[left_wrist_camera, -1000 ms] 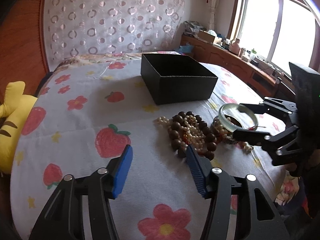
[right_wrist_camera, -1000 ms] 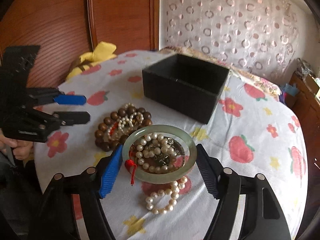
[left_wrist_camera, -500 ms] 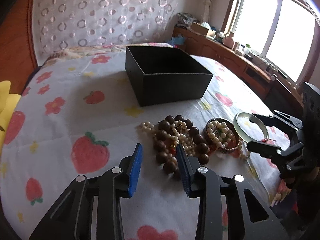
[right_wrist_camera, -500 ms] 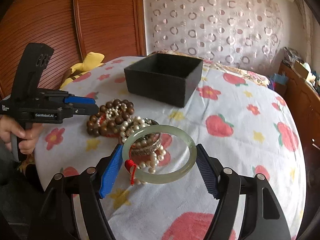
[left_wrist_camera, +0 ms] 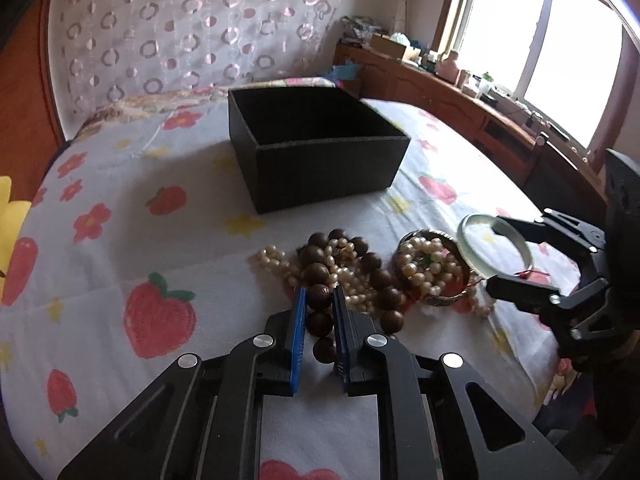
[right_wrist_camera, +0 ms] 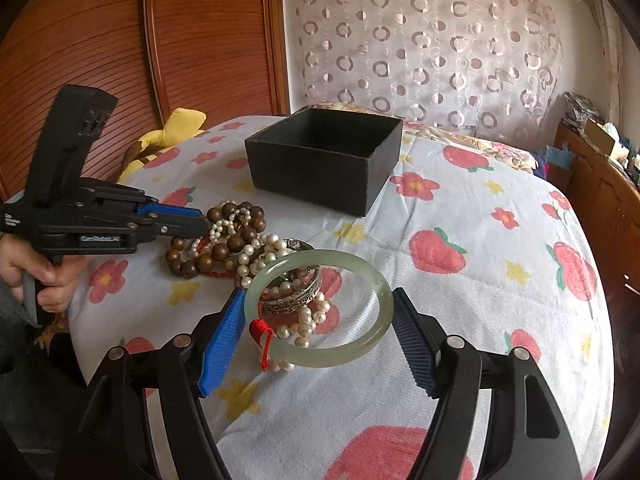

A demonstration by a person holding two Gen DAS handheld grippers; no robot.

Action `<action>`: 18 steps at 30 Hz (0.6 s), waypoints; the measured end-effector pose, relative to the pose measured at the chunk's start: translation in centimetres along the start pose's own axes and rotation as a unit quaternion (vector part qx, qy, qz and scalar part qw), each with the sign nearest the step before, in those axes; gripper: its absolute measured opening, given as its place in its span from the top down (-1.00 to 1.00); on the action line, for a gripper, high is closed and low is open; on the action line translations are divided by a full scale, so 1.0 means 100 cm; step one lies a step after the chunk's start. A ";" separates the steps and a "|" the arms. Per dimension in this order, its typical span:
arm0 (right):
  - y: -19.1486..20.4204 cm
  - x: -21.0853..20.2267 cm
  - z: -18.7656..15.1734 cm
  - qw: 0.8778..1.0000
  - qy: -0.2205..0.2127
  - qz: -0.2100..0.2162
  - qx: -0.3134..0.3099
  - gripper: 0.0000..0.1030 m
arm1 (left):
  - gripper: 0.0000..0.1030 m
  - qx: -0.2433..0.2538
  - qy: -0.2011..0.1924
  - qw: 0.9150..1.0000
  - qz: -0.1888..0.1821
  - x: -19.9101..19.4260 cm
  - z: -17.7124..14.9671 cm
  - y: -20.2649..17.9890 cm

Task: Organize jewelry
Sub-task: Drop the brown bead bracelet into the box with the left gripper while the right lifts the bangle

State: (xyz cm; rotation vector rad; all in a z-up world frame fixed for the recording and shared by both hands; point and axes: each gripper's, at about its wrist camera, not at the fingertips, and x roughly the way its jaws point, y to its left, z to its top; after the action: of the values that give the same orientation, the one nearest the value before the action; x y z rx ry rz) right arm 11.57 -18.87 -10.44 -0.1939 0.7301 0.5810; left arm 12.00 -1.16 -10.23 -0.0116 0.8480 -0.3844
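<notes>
The left gripper (left_wrist_camera: 319, 306) has its jaws closing around brown wooden beads (left_wrist_camera: 319, 297) at the near edge of the jewelry pile on the bed (left_wrist_camera: 168, 240). The right gripper (right_wrist_camera: 318, 322), jaws set wide, is clamped on a pale green bangle (right_wrist_camera: 320, 354) held just above the pearl strands (right_wrist_camera: 298, 322) and a silver bracelet (right_wrist_camera: 290, 302). Beyond the pile, apart from it, stands an open black box (right_wrist_camera: 320, 168) on the strawberry-print sheet.

The only lettering is small white print on the side of the left gripper (right_wrist_camera: 192, 218), at nine o'clock in the right wrist view, too blurred to read, along with a fainter line near its handle.
</notes>
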 end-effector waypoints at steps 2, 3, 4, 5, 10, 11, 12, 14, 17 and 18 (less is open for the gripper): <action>0.002 0.000 0.001 1.000 0.000 -0.004 -0.002 -0.45 | 0.77 0.001 -0.015 1.000 -0.006 -0.010 0.002 -0.003; 0.001 -0.001 0.001 1.000 0.000 -0.005 -0.003 -0.45 | 0.77 0.003 -0.024 1.000 -0.007 -0.016 0.005 -0.005; 0.001 -0.001 0.001 1.000 -0.001 -0.004 -0.003 -0.45 | 0.77 0.005 -0.031 0.999 -0.007 -0.021 0.007 -0.007; 0.002 -0.001 0.001 1.000 -0.001 -0.003 -0.003 -0.45 | 0.77 0.007 -0.039 0.999 -0.008 -0.026 0.010 -0.008; 0.007 -0.007 0.006 1.000 -0.010 0.000 -0.007 -0.45 | 0.77 0.019 -0.072 0.997 -0.009 -0.050 0.024 -0.015; 0.007 -0.009 0.007 1.000 -0.012 0.000 -0.008 -0.45 | 0.77 0.020 -0.076 0.997 -0.009 -0.054 0.027 -0.016; 0.008 -0.011 0.009 1.000 -0.015 0.000 -0.009 -0.45 | 0.77 0.020 -0.080 0.997 -0.010 -0.057 0.030 -0.017; 0.008 -0.014 0.013 1.000 -0.021 0.000 -0.011 -0.45 | 0.77 0.022 -0.088 0.996 -0.009 -0.063 0.035 -0.018; 0.009 -0.019 0.021 0.999 -0.031 -0.001 -0.012 -0.45 | 0.77 0.023 -0.100 0.995 -0.005 -0.070 0.043 -0.020; 0.008 -0.020 0.024 0.999 -0.034 -0.002 -0.013 -0.45 | 0.77 0.023 -0.104 0.994 -0.004 -0.072 0.046 -0.020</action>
State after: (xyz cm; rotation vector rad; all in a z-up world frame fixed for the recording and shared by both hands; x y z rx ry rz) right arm 11.30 -18.19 -7.35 -0.1981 0.6568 0.5909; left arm 10.47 -1.23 -1.58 -0.0115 0.6339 -0.4037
